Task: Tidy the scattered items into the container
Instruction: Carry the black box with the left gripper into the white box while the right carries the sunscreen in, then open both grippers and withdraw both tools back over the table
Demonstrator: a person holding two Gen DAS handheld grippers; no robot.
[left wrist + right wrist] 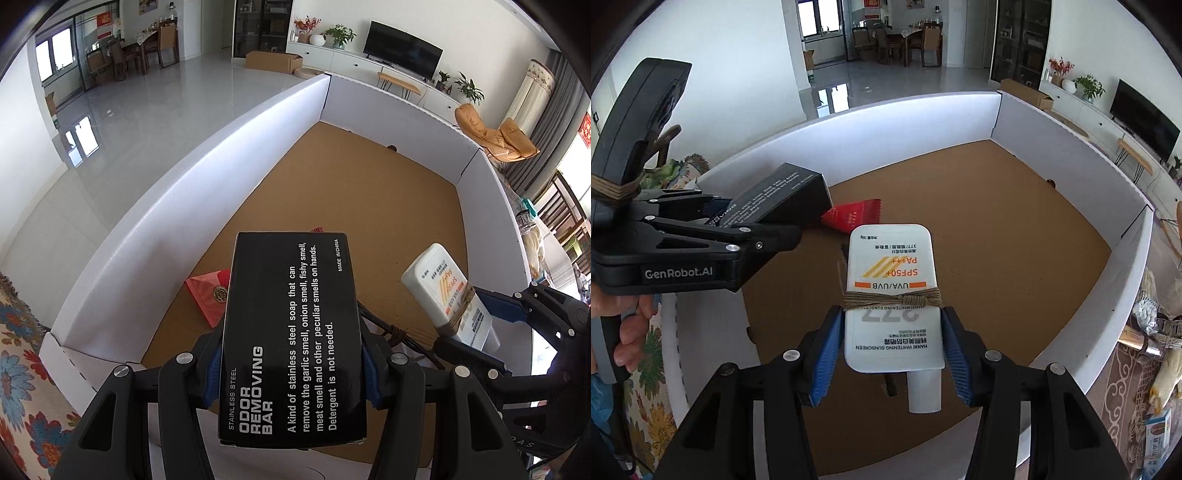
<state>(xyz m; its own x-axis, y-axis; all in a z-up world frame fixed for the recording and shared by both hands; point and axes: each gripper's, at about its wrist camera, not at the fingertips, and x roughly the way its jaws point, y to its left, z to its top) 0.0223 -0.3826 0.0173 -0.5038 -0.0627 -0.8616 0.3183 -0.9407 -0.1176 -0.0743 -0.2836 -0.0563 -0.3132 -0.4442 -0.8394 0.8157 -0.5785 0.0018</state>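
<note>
Under both your grippers lies the brown cardboard floor [979, 240] of a big white-walled container [177, 206]; patterned floral cloth [22, 369] covers the surface outside it at 8 o'clock.

Your left gripper [291, 354] is clenched on a black soap box [291, 332], printed "Stainless steel odor removing bar", its blue pads [212, 380] pressed on the box's long sides, held above the container floor. Your right gripper [892, 347] grasps a white sunscreen tube [892, 295], bound round its middle with brown twine [892, 297], cap [923, 391] toward the camera, also over the floor. A hand [631, 328] on the left gripper's handle shows at 9 o'clock in the right wrist view.

Just beyond the box, a red packet [208, 295] lies on the floor, half hidden behind the box. A small dark thing [392, 148] at the far wall is too small to make out.

Past the container: glossy pale floor tiles, a dining table with chairs [897, 40], a cardboard carton [273, 61], a television [402, 50] on a white sideboard, and a tan lounge chair [495, 133] at 2 o'clock. Objects on the cloth at 4 o'clock in the right view are cut off and unclear.
</note>
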